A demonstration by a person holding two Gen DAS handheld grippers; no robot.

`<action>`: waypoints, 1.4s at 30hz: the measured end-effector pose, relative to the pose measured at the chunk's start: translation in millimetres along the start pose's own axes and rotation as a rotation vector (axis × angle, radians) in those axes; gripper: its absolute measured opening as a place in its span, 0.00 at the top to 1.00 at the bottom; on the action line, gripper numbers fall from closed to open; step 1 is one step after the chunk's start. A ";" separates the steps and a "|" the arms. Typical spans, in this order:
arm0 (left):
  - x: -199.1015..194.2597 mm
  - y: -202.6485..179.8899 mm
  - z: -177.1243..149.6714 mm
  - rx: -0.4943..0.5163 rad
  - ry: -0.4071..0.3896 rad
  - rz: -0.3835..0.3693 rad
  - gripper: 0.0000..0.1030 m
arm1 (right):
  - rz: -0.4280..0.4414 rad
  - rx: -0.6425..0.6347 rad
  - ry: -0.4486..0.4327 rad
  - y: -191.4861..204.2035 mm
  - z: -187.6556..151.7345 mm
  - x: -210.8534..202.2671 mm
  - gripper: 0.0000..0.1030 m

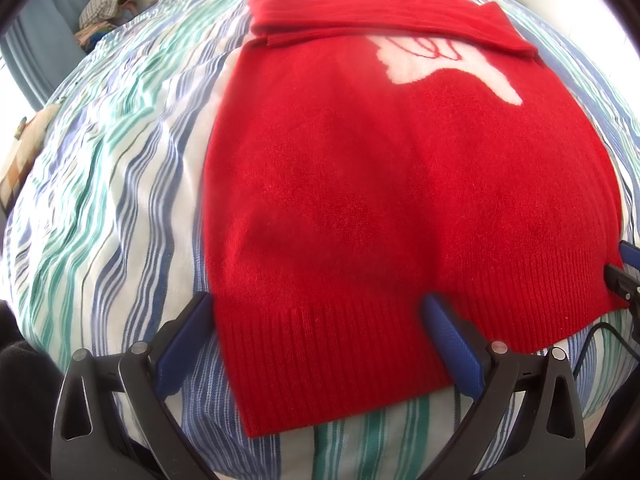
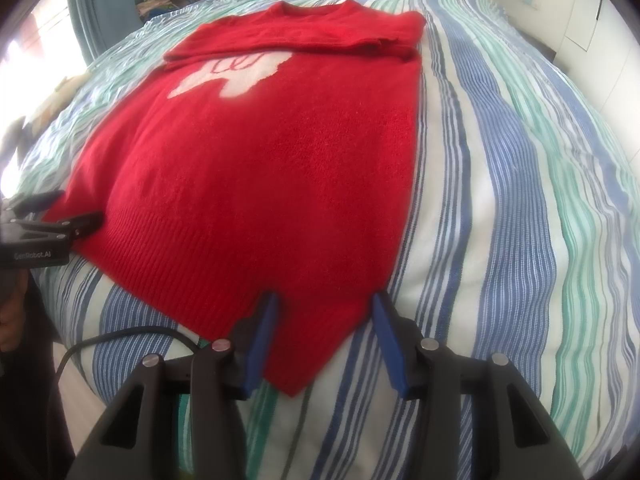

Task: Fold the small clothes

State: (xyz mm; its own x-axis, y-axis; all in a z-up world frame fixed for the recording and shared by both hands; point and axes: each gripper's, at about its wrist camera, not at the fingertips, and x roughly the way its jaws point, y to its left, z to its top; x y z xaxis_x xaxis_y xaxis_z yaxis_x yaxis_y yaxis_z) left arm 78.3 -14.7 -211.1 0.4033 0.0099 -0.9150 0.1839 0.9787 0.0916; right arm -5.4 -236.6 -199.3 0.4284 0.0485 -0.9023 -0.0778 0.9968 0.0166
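Red sweater [image 1: 400, 184] flat on bedspread [image 1: 100, 200], hem twd both wide-apart grippers [image 1: 316, 312] [image 2: 324, 304], collar away.

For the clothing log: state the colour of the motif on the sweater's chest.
White, with thin red lines, on the red sweater; the motif shows best in the right wrist view.

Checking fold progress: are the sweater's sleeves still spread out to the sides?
No, the red sweater has its sleeves folded across the chest just below the collar.

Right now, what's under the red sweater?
The striped bedspread shows all around the red sweater and runs beneath it. Folded sleeves lie on top; anything else underneath is covered.
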 end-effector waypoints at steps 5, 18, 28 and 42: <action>0.1 -0.3 0.0 0.000 0.000 0.000 0.01 | 0.000 0.001 0.000 0.0 -0.1 -0.1 0.53; 0.6 -0.7 1.8 0.002 0.005 -0.009 0.01 | -0.002 0.001 0.013 0.0 0.7 0.0 0.52; -2.1 9.2 4.9 -0.008 -0.001 -0.027 0.00 | -0.130 -0.059 0.067 15.0 13.2 -21.5 0.52; -4.2 15.4 2.2 -0.007 -0.018 -0.032 0.00 | -0.258 -0.108 0.014 23.5 20.4 -45.3 0.43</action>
State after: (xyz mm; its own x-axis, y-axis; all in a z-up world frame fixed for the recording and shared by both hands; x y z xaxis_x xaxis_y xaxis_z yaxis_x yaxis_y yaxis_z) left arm 81.4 -0.1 -204.9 0.4132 -0.0250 -0.9103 0.1904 0.9799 0.0595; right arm -8.3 -214.1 -149.2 0.4339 -0.2082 -0.8766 -0.0636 0.9634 -0.2603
